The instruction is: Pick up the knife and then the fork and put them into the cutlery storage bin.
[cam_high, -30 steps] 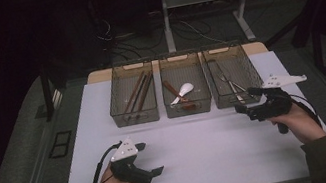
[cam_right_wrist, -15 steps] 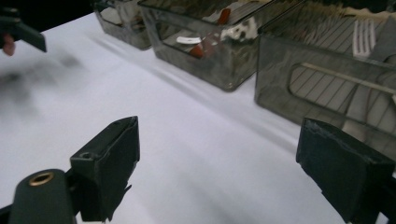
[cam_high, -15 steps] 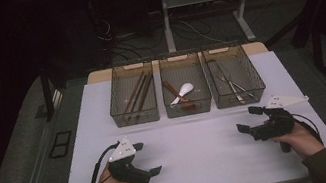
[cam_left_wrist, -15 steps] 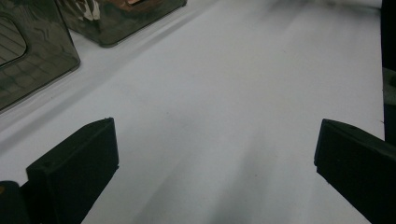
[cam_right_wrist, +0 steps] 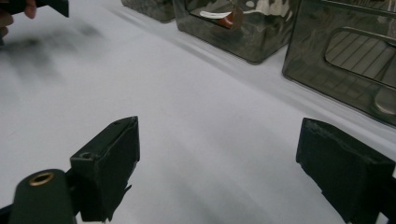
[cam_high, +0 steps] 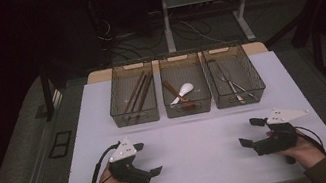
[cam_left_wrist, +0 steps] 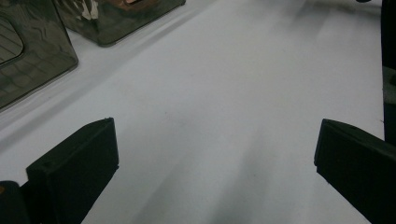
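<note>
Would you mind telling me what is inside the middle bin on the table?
The middle bin holds a white spoon lying across reddish-brown utensils. What those utensils are exactly, and anything beneath the spoon, is covered or too small to tell.

- The high view looks forward and down from above the near edge of the table [cam_high: 198, 131].
- Both gripper views sit low and close over it, sharing the 3 bins [cam_high: 185, 90].

Bare white table [cam_high: 202, 150] is lying open between the left gripper [cam_high: 148, 159] and right gripper [cam_high: 252, 132], giving free passage across the near half. Three bins [cam_high: 185, 90] are standing side by side farther back, blocking any low forward sweep.
</note>
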`<state>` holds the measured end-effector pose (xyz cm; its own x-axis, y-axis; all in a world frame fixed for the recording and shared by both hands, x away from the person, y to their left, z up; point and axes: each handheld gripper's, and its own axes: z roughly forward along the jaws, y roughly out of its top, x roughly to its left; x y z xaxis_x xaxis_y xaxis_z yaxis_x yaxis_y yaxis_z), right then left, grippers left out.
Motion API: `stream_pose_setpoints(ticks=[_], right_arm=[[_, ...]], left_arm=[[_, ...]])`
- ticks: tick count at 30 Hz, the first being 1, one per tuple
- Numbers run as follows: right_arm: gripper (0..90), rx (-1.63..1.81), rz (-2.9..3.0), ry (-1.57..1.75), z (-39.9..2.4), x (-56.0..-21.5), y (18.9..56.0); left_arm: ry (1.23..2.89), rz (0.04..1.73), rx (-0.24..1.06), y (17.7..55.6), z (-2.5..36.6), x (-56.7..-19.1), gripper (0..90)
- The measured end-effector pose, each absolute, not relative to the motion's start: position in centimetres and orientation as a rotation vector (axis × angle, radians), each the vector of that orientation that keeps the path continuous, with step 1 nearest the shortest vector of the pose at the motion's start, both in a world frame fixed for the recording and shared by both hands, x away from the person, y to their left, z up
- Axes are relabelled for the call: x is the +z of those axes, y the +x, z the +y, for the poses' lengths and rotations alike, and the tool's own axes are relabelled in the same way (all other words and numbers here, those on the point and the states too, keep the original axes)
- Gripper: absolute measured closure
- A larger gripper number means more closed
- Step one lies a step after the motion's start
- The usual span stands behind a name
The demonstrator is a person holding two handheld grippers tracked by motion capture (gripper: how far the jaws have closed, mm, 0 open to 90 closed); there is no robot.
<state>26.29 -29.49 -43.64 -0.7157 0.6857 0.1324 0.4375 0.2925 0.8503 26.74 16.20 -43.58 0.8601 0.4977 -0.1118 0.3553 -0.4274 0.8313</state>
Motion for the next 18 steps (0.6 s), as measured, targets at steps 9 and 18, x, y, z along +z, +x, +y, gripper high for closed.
stream_pose_setpoints(ticks=[9, 18], right_arm=[[13.7, 1.352, 2.311, 1.010, -30.03, -43.96, 25.23], [13.7, 1.286, 2.332, 0.978, -30.04, -44.31, 25.38]], left_arm=[[2.065, 0.616, 0.189, 26.68, 16.25, -43.53, 0.0], [2.071, 0.611, 0.190, 26.72, 16.20, -43.56, 0.0]])
